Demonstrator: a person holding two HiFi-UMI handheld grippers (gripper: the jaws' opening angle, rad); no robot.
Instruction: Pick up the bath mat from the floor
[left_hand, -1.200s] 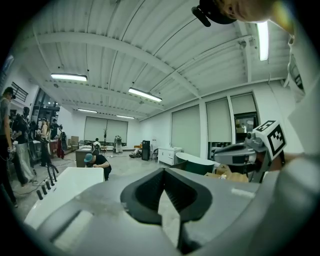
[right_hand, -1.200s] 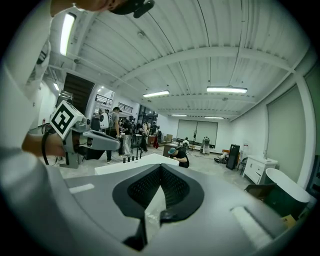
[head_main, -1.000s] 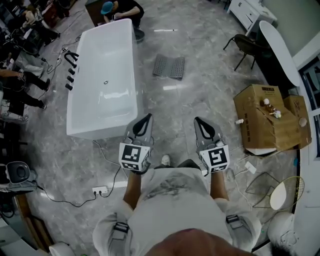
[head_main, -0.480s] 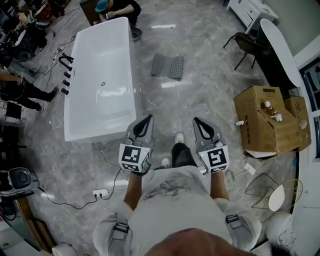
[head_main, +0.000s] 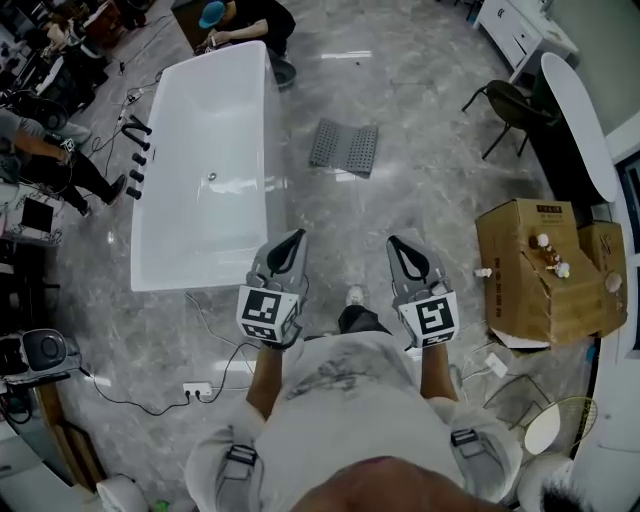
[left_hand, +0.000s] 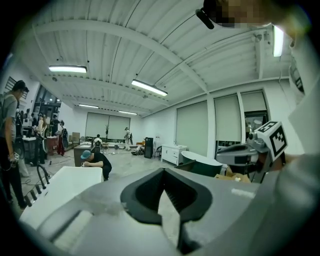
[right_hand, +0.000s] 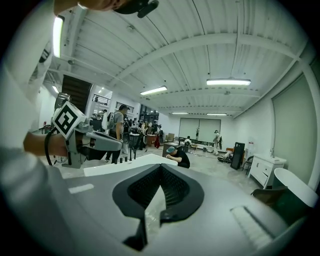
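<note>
Floor of grey marbled tile filled the head view, and the bath mat (head_main: 345, 147) lay flat on it at twelve o'clock from the person, well apart from both grippers and untouched. The left gripper (head_main: 291, 242) and the right gripper (head_main: 399, 244) were held side by side, pointing toward twelve o'clock, each with its jaws pressed together on nothing. A white bathtub (head_main: 272, 180) stood at ten o'clock, just beside the left gripper's line, and a cardboard box (head_main: 540, 265) sat at three o'clock.

In the left gripper view the jaws met tip to tip with nothing between them. The tub's rim showed at nine o'clock and the other gripper at three o'clock, but the mat was below the frame.

The right gripper view showed the same: pads together and empty, aimed nearly level across the room, no mat in sight.

The step in hand looked like the approach. To do it well, the person should close in until the mat lies just ahead. Both grippers should then tip downward and part their jaws before reaching the floor, taking the near edge at two spread points.

The mat itself was grey, rectangular and dotted with a grid of small holes. A slight ridge across its middle suggested a pliant sheet that would probably sag if gripped at one corner only.
</note>
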